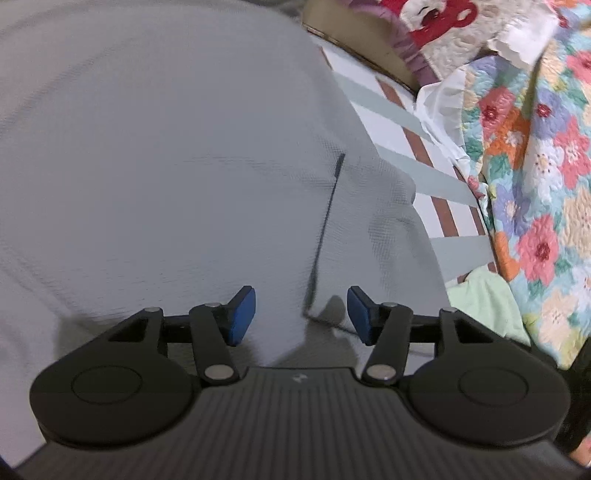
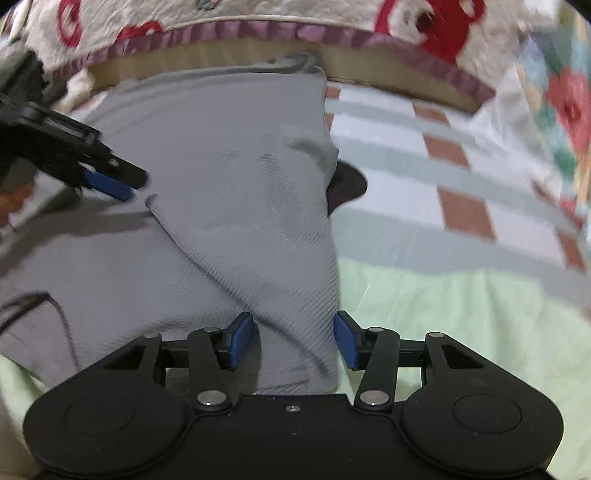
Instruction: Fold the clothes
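Note:
A grey ribbed garment lies spread on the bed and fills most of the left wrist view. My left gripper is open just above it, with a folded edge and a thin dark seam line running up from between its blue pads. In the right wrist view the same grey garment shows a folded flap running down between the blue pads of my right gripper, which is open; the pads do not press the cloth. The left gripper shows at the left, low over the garment.
A checked sheet covers the bed to the right of the garment. A pale green cloth lies near my right gripper. A floral quilt is heaped at the right, and a red-and-white quilt with a purple ruffle lies behind.

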